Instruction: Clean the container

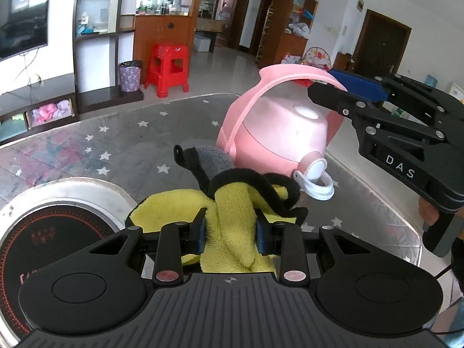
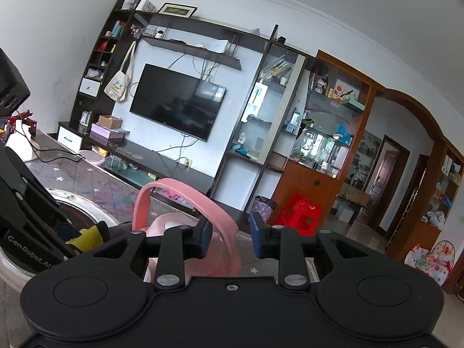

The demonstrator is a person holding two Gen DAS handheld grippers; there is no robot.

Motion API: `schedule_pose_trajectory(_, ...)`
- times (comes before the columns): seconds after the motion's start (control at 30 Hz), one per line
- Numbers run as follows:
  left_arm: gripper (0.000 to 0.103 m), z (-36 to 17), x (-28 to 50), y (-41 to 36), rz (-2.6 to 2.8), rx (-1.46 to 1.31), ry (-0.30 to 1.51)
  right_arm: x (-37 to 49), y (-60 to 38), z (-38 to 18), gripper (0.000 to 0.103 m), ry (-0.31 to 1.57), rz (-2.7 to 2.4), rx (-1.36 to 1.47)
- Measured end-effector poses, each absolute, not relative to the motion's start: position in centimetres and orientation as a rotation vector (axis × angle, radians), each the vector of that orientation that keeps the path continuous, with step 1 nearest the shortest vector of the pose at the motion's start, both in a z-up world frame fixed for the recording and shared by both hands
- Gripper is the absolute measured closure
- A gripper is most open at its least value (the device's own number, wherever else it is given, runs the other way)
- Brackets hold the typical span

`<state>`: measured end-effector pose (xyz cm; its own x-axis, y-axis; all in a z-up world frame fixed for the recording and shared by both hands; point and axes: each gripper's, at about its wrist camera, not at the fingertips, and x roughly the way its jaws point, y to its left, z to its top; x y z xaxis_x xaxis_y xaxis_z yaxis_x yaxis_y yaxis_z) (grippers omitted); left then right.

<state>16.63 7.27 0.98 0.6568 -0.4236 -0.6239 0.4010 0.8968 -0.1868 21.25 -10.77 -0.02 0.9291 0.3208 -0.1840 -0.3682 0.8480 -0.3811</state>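
A pink water bottle with a pink carry strap and a white flip cap hangs tilted above the table. My right gripper is shut on the strap and holds the bottle by it; in the right wrist view the strap runs between its blue pads. My left gripper is shut on a yellow cloth with black trim and a grey side, just below and in front of the bottle.
The table has a grey cover with white stars. A round induction cooktop is set in it at the left. A red stool and a patterned bin stand on the floor beyond.
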Motion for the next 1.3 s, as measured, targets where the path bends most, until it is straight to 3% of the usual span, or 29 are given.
schedule_pose_trajectory(0.9,0.071,-3.7,16.5,5.4,-0.509,-0.086,0.809,21.6,-9.5,-0.2,0.076,0.079,0.337,-0.513)
schedule_pose_trajectory(1.3,0.071,0.5,16.6,6.8,-0.482,-0.070,0.711,21.7,-9.3,-0.7,0.076,0.077,0.345,-0.522)
